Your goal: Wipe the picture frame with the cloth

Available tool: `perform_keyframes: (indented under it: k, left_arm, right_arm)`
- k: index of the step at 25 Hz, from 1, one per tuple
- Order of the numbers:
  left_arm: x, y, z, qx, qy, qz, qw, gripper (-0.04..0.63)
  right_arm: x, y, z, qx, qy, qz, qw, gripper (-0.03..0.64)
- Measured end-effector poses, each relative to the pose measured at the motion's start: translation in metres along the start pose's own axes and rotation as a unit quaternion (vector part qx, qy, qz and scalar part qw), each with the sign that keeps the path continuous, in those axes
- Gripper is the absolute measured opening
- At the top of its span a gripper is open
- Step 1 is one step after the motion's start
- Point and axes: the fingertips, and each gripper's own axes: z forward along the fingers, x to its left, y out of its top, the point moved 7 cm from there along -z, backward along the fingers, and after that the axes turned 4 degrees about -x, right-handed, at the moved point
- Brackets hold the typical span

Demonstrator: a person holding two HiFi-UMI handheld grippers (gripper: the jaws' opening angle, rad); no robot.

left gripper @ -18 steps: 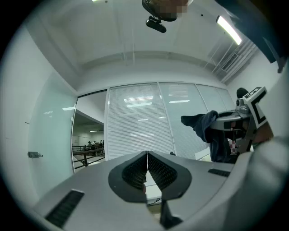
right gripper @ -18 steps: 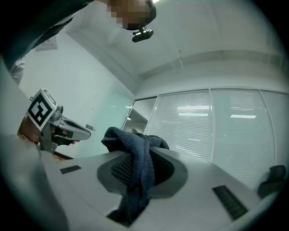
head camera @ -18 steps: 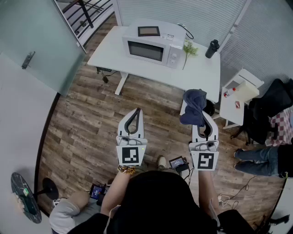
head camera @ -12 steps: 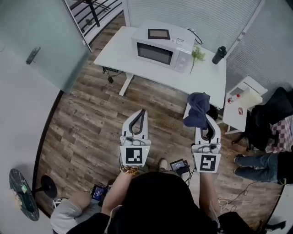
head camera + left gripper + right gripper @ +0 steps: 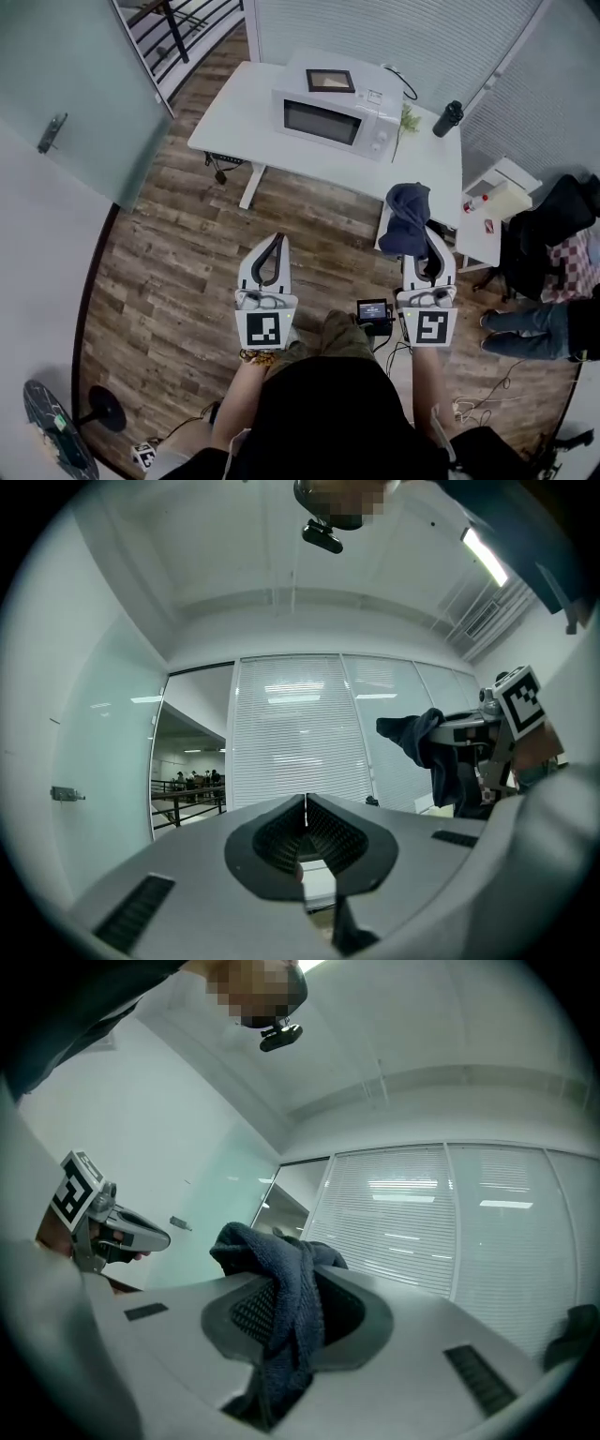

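Observation:
A dark-framed picture frame (image 5: 330,81) lies flat on top of the white microwave (image 5: 335,114) on the far table. My right gripper (image 5: 421,236) is shut on a dark blue cloth (image 5: 407,219), which bunches over its jaw tips and hangs between them (image 5: 286,1321). It is held in the air well short of the table. My left gripper (image 5: 275,242) is shut and holds nothing, its jaw tips pressed together (image 5: 306,803). From the left gripper view the cloth (image 5: 436,752) shows at the right. Both grippers point forward toward the table.
The white table (image 5: 244,112) also carries a small green plant (image 5: 406,117) and a black bottle (image 5: 447,117). A small white side table (image 5: 502,202) and a dark chair (image 5: 553,230) stand at the right, where another person's legs (image 5: 530,328) show. A glass wall (image 5: 66,84) is at the left.
The table and microwave have shifted slightly in the head view. Both grippers keep their pose, the cloth still in the right one.

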Motion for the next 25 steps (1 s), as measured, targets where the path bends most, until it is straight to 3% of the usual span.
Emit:
perform_keyframes:
  k: [5,11,14,17,21,23,25]
  left_arm:
    - [0.028,-0.013,0.043,0.0,-0.024,0.003,0.9997,0.008]
    - [0.063,-0.054,0.137,0.039,-0.031,0.012,0.9987,0.008]
    - [0.077,-0.066,0.206,0.048,-0.031,0.007,0.9983,0.008]
    - [0.081,-0.072,0.273,0.063,-0.05,0.025,0.9964,0.008]
    - [0.09,-0.08,0.348,0.09,-0.077,0.05,0.9917,0.009]
    - [0.096,-0.084,0.371,0.093,-0.099,0.056,0.9892,0.03]
    - [0.103,-0.094,0.388,0.099,-0.135,0.068,0.9835,0.115]
  right_arm:
    - [-0.002,-0.02,0.057,0.011,0.01,0.01,1.0,0.046]
    - [-0.026,-0.072,0.156,-0.002,-0.001,0.043,0.999,0.046]
    - [-0.059,-0.104,0.212,-0.008,-0.015,0.058,0.998,0.046]
    - [-0.101,-0.133,0.253,0.003,-0.036,0.088,0.995,0.046]
    - [-0.148,-0.165,0.299,0.006,-0.045,0.078,0.996,0.046]
    - [-0.161,-0.175,0.314,0.012,-0.051,0.071,0.996,0.046]
    - [-0.166,-0.178,0.325,0.018,-0.063,0.083,0.994,0.046]
